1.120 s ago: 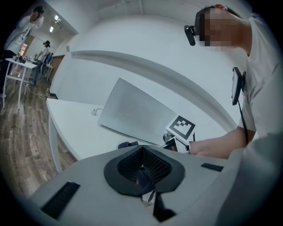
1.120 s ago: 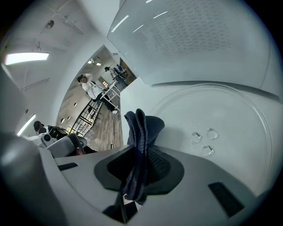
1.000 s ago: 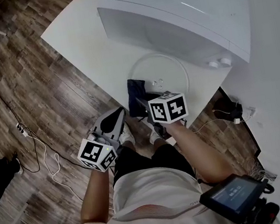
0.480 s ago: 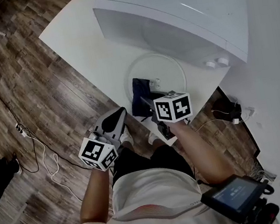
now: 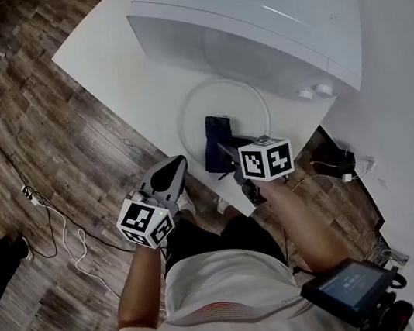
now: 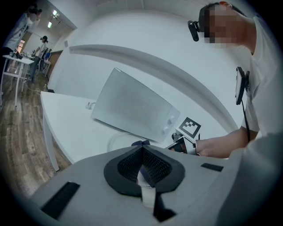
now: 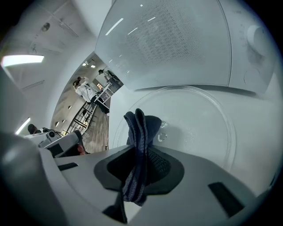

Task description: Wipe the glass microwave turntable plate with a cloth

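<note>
- Our left tool hangs just off the near edge of the bench, jaws together and empty.
- Our right tool — the nearer one — pinches the dark cloth.
- The glass plate lies flat straight ahead of the right tool, in front of the microwave.

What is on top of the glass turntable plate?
A dark blue cloth, pinched between the fingers of the right gripper, over the near side of the plate. The other glass is bare; the glass beneath the cloth is covered.
</note>
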`<action>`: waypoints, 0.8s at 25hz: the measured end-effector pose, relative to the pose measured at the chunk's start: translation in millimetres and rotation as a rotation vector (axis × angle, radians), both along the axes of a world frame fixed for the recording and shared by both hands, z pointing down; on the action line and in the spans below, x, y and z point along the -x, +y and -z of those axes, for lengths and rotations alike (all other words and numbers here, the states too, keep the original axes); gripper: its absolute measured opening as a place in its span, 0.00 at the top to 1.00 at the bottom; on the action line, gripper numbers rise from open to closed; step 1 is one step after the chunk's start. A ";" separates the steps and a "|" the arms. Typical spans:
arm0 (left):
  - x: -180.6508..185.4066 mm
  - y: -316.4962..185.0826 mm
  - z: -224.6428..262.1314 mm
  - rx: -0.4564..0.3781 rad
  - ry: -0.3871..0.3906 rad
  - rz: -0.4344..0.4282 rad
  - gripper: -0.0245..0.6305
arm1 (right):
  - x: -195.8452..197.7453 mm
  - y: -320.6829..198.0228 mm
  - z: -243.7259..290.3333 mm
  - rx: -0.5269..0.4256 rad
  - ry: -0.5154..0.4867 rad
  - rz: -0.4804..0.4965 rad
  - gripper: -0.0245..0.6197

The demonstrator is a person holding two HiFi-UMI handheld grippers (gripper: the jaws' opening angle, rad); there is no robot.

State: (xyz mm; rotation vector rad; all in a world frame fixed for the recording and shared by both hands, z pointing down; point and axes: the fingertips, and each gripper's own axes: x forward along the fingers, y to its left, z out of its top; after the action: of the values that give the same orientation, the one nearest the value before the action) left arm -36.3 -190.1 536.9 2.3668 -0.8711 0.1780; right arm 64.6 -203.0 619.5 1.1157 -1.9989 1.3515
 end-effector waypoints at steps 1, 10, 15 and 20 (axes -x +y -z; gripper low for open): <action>-1.8 -0.4 0.3 0.000 0.002 -0.003 0.95 | -0.9 -0.1 0.4 -0.001 -0.001 -0.001 0.86; -6.7 -2.6 1.0 -0.003 0.000 -0.010 0.95 | -33.8 1.5 1.4 0.015 0.003 -0.042 0.86; -7.8 -3.5 1.5 -0.002 0.000 -0.012 0.95 | -53.0 2.4 1.4 0.030 -0.002 -0.084 0.86; -11.5 -3.6 1.4 -0.002 0.000 -0.018 0.95 | -69.2 5.2 5.2 0.031 0.000 -0.124 0.86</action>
State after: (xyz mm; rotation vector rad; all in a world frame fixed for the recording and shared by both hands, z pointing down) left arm -24.8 -193.7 535.4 2.3769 -0.8505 0.1848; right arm 133.8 -197.8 614.3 1.2435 -1.9293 1.4387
